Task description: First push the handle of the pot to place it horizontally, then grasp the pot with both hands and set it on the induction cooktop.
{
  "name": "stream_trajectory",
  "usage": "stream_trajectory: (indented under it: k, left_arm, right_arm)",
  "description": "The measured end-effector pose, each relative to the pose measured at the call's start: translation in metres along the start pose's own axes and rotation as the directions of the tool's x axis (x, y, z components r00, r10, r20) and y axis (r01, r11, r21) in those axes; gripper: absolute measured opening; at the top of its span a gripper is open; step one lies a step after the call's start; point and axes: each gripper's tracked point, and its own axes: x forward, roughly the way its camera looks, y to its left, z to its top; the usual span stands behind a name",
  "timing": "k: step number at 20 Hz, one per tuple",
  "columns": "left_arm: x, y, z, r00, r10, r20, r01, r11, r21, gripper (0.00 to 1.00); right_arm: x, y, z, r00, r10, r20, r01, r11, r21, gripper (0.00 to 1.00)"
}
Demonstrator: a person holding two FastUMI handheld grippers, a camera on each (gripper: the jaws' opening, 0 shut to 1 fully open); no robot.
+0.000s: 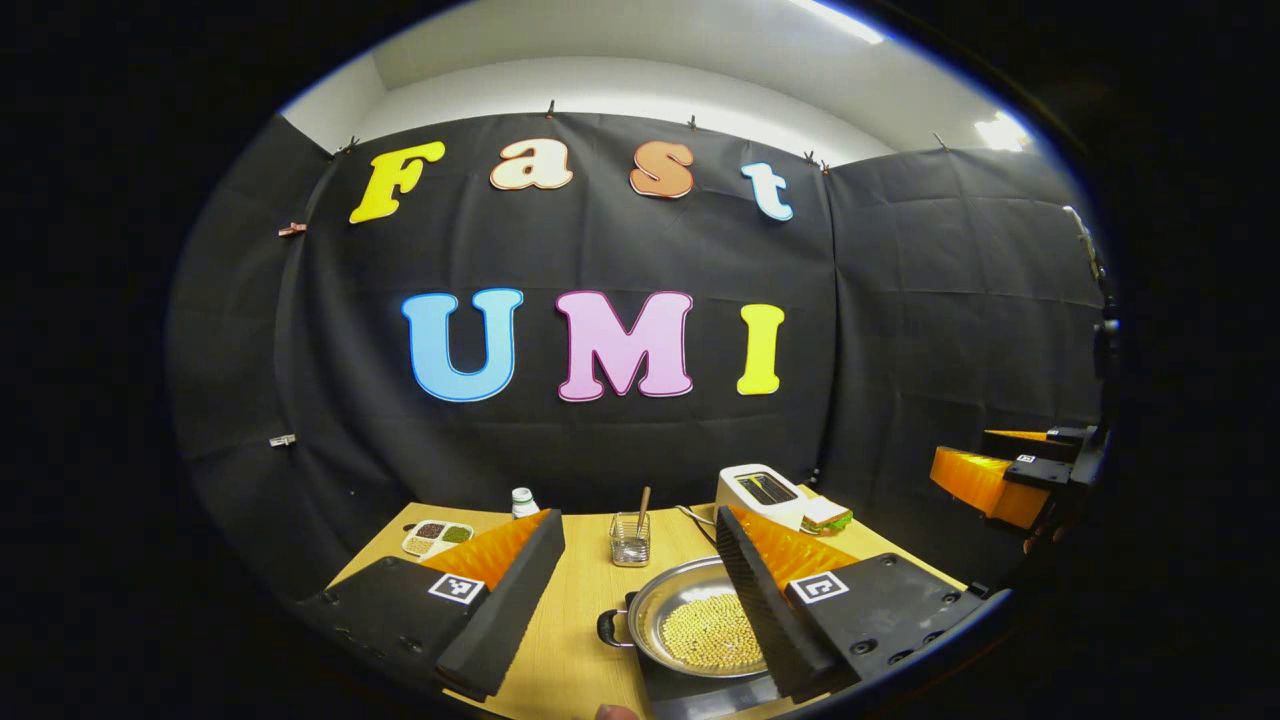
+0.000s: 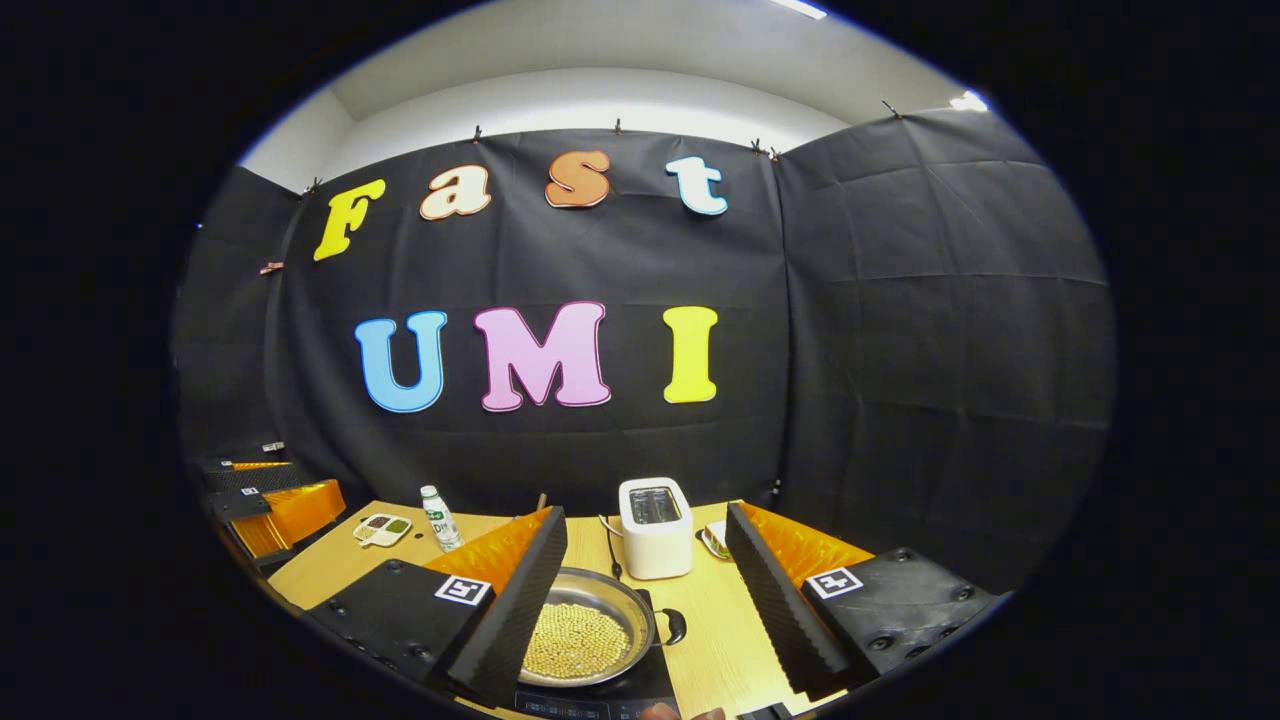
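A steel pot (image 1: 700, 620) holding small yellow beads rests on the black induction cooktop (image 1: 700, 697) at the near table edge. In the left gripper view, the pot's small black side handle (image 1: 612, 628) points left. My left gripper (image 1: 635, 520) hovers open above the pot, nothing between its fingers. In the right gripper view the pot (image 2: 585, 630) sits low and left on the cooktop (image 2: 600, 702), its other handle (image 2: 672, 625) pointing right. My right gripper (image 2: 645, 512) is open and holds nothing. Each gripper also shows from the other's view, the right gripper (image 1: 1010, 470) and the left gripper (image 2: 270, 500).
On the wooden table behind the pot stand a white toaster (image 1: 760, 490) (image 2: 655, 525), a sandwich on a plate (image 1: 825, 515), a wire basket (image 1: 630, 540) with a utensil in it, a small bottle (image 2: 440, 518) and a divided dish (image 1: 437, 537).
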Motion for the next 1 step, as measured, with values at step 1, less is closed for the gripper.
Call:
stream_trajectory:
  k: [1]
  left_arm:
    - [-0.0003,0.0005,-0.0012,1.0,0.001,-0.003,-0.001,1.0,0.002,0.95]
  right_arm:
    - [-0.0003,-0.0007,-0.0001,1.0,0.0,-0.001,0.0,1.0,0.0,0.98]
